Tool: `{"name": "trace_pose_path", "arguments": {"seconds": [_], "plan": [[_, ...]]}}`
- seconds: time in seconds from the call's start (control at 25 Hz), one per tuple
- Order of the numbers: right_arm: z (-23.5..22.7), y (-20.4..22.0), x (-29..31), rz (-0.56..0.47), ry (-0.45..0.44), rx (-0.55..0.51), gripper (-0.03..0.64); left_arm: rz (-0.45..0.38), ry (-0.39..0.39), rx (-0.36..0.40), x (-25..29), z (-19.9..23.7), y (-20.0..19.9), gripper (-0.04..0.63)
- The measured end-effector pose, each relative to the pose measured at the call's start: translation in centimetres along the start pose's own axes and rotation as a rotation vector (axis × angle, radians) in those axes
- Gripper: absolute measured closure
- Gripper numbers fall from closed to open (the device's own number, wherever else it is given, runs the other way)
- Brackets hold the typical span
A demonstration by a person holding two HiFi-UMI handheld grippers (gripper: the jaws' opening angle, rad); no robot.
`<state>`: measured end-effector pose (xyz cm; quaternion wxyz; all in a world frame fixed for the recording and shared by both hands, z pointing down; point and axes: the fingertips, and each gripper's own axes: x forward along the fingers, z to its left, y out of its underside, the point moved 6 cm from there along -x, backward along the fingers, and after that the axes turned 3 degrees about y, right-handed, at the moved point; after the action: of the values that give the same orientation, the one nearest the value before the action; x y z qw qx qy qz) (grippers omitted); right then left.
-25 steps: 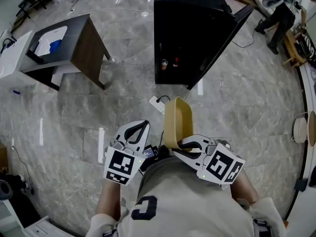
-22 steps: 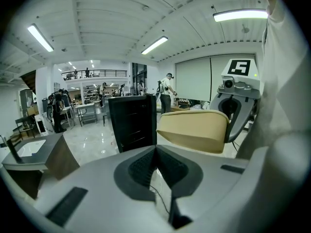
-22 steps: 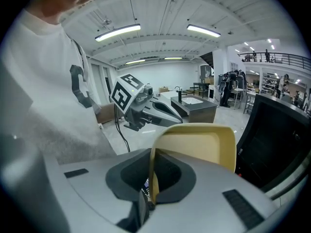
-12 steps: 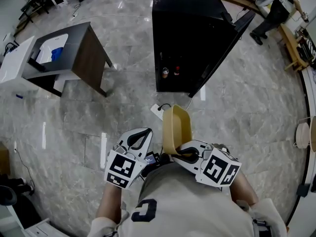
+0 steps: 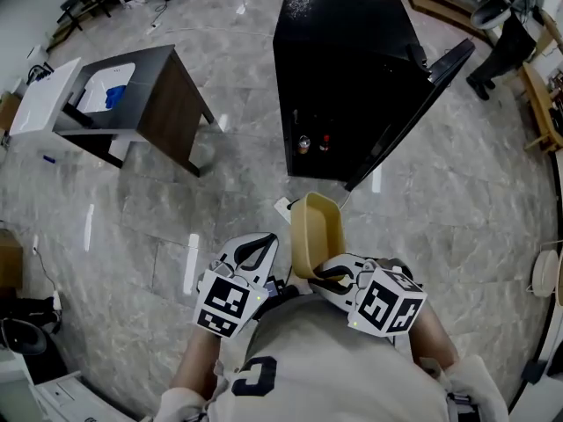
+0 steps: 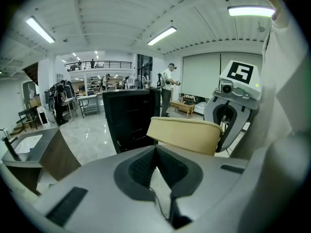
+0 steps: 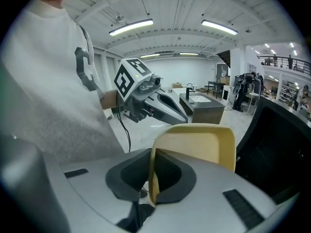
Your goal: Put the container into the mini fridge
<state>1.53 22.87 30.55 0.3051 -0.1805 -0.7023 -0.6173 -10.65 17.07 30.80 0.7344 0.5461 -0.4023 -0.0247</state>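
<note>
The right hand-held gripper (image 5: 330, 275) pinches one thin wall of the yellow container (image 5: 317, 229), near the person. The left hand-held gripper (image 5: 253, 253) is closed and empty. That one-wall hold could slip, or the container could bump the far mini fridge (image 5: 347, 69).

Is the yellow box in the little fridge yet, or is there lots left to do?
Done: the mini fridge stands open, and the right hand-held gripper is clamped on the rim of the container.
In hand: the container is carried in the air, short of the fridge.
Left: bring it to the opening, set it inside and let go.
The left hand-held gripper is shut on nothing.
</note>
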Motion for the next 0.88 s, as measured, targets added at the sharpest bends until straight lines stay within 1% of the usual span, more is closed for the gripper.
{"name": "trace_pose_path", "arguments": {"seconds": [0.52, 0.88], "plan": [[-5.9, 4.4, -4.3, -0.024, -0.067, -0.060, 0.584, 0.043, -0.089, -0.032, 6.0, -1.9, -4.0, 0.538], [-8.7, 7.3, -6.6, -0.059, -0.070, -0.077, 0.584, 0.090, -0.126, -0.006, 9.4, -3.4, -6.7, 0.538]]}}
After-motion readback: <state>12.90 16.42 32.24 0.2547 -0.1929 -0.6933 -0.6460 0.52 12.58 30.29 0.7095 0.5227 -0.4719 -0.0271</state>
